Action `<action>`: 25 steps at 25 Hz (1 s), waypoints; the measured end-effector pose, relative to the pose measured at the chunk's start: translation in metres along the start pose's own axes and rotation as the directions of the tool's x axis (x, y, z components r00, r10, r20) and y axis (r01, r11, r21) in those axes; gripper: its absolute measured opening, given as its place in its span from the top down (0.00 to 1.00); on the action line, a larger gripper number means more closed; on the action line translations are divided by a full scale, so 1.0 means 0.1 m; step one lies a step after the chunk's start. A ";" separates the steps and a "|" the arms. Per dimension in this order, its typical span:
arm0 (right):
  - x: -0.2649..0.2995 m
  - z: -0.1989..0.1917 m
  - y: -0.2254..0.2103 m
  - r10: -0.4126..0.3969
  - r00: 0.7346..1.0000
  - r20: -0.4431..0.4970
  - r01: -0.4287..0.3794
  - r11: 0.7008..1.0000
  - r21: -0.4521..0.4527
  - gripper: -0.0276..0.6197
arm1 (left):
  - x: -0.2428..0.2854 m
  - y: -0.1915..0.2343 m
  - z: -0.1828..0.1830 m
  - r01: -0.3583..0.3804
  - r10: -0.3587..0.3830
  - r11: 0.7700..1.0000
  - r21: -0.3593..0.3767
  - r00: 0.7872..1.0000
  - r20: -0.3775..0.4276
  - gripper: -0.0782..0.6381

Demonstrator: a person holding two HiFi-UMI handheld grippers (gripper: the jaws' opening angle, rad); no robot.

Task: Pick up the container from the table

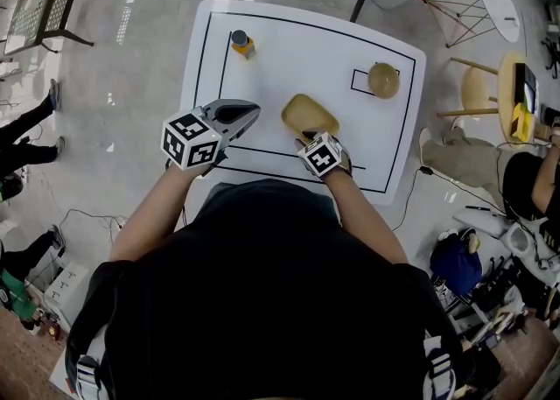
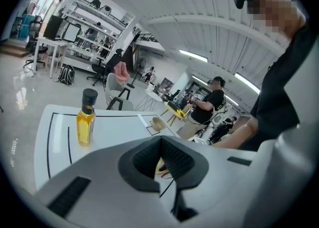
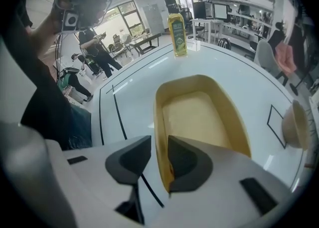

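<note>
I'm in an open-plan robotics lab or workshop, not a home. The white work table with black taped border lines sits at top centre of the head view on a polished grey concrete floor. Loose black cables trail at lower left. From my left gripper view, tall white metal shelving racks loaded with gear and a desk with dark computer monitors fill the upper left. Long ceiling strip lights are at centre right. A standing person in a black shirt is at mid right.
</note>
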State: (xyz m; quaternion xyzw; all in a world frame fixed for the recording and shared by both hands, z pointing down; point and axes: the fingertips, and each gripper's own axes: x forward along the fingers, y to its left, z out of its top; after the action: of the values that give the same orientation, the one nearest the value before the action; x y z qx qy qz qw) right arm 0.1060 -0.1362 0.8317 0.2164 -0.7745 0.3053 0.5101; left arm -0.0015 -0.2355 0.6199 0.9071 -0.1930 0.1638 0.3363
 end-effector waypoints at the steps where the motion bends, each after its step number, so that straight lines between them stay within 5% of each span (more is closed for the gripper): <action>1: 0.00 0.00 0.00 0.000 1.000 -0.003 0.000 1.000 -0.004 0.79 | -0.01 0.00 0.00 -0.002 0.002 1.000 -0.001 1.000 0.000 0.88; 25: -0.05 -0.06 -0.02 -0.070 0.997 -0.037 0.066 0.993 -0.095 0.89 | -0.13 -0.15 0.02 -0.015 0.015 1.000 0.026 1.000 0.023 0.88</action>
State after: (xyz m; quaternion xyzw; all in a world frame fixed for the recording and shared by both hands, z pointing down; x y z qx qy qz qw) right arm 0.1126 -0.1333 0.8289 0.2123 -0.7697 0.2553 0.5453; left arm -0.0056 -0.2229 0.6045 0.9118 -0.2015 0.1582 0.3210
